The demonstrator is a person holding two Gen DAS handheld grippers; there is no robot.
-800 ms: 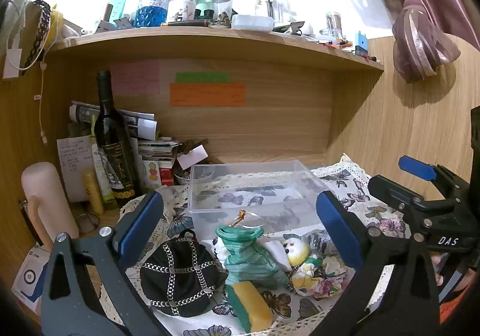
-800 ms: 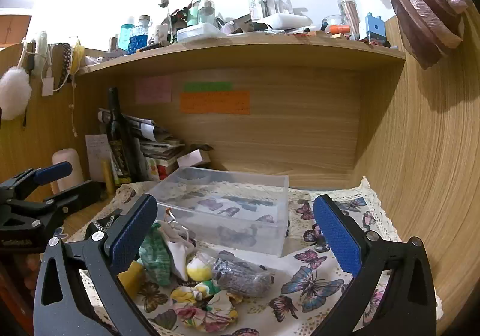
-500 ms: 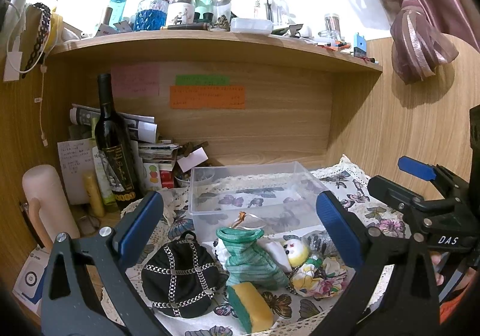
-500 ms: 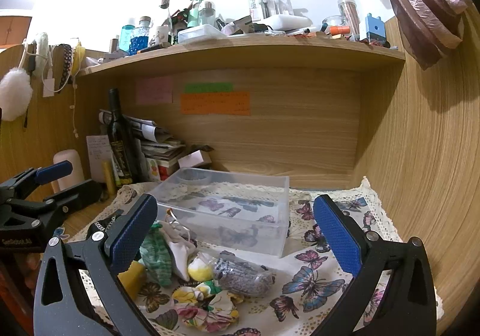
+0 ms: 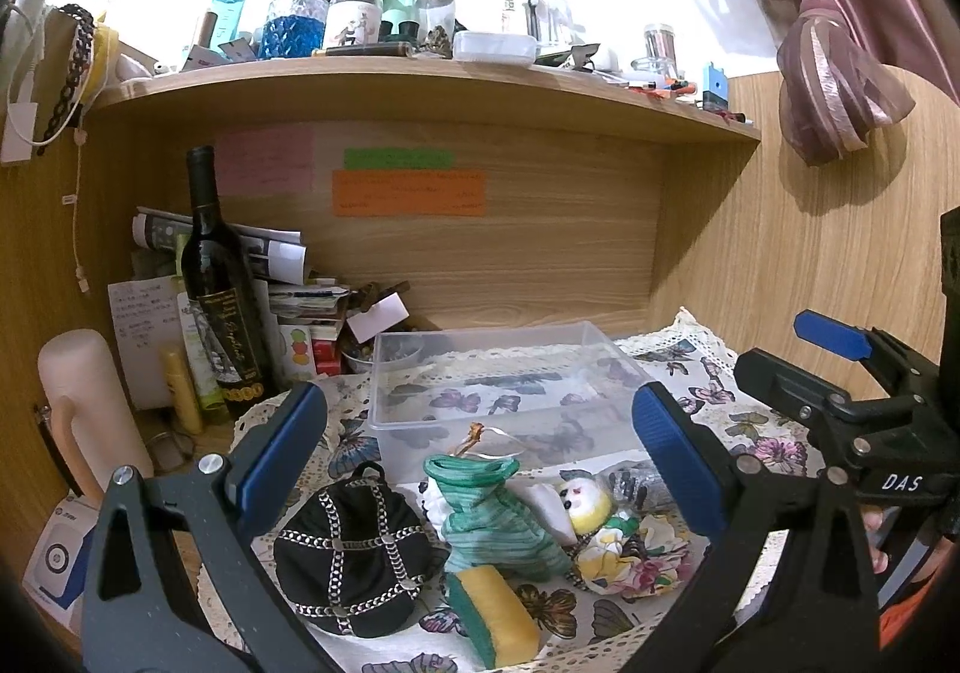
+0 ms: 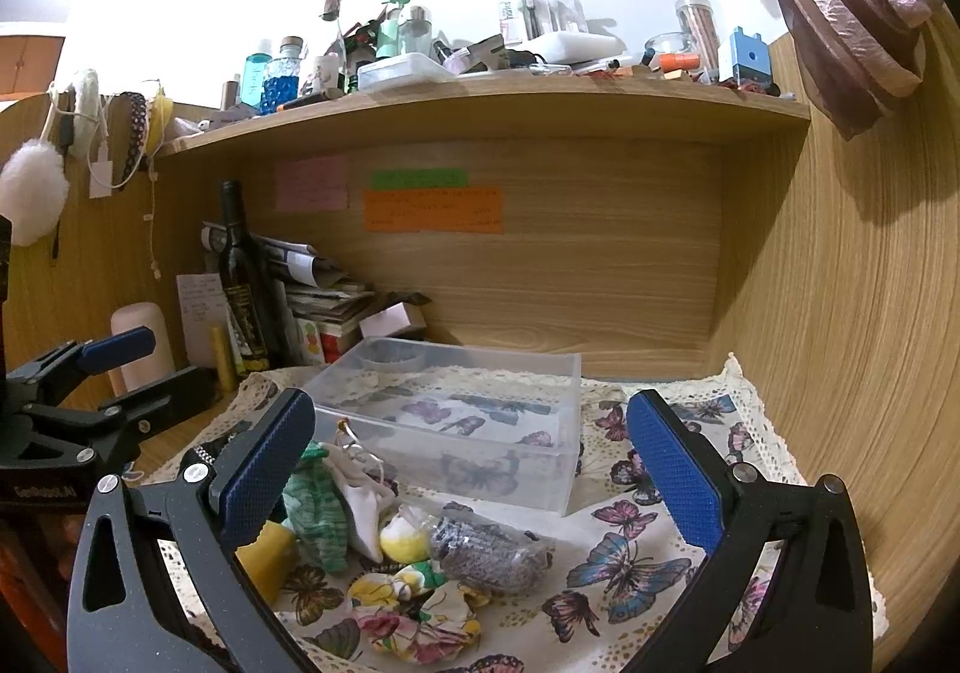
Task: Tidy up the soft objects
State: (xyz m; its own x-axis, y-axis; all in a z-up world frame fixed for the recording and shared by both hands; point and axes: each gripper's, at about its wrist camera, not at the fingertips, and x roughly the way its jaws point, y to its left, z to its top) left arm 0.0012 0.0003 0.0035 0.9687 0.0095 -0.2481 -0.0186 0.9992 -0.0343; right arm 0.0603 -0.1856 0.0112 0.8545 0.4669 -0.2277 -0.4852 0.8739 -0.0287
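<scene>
A clear plastic bin (image 5: 498, 379) sits on the butterfly-print cloth (image 6: 648, 547) under the wooden shelf (image 5: 420, 90), its top open and nothing inside; it looks like the natural home for the soft things, which would explain why they are heaped right against its near wall. Everything below is placed from that bin.

To the bin's front left lies the biggest piece, a black pouch with silver chain trim (image 5: 354, 553), apart from the bin wall. Directly before the bin's front wall stands a green striped cloth bag (image 5: 498, 517), its gathered neck upward and almost touching the wall. Just right of it, near the bin's front right corner, lie a grey knitted roll in clear wrap (image 6: 486, 553), a floral scrunchie (image 6: 420, 613) and a small yellow-faced doll (image 5: 582, 499), bunched together and touching. Farthest from the bin, at the cloth's near edge, rests a yellow sponge with a green backing (image 5: 498, 613).

The left gripper (image 5: 480, 457) hangs short of the bin with its blue pads wide apart, framing the pouch and the green bag, holding nothing. The right gripper (image 6: 468, 475) is likewise spread and empty, framing the roll and scrunchie. Both seem posed to choose a first item; the sorting has not begun, judging by the bare bin.
</scene>
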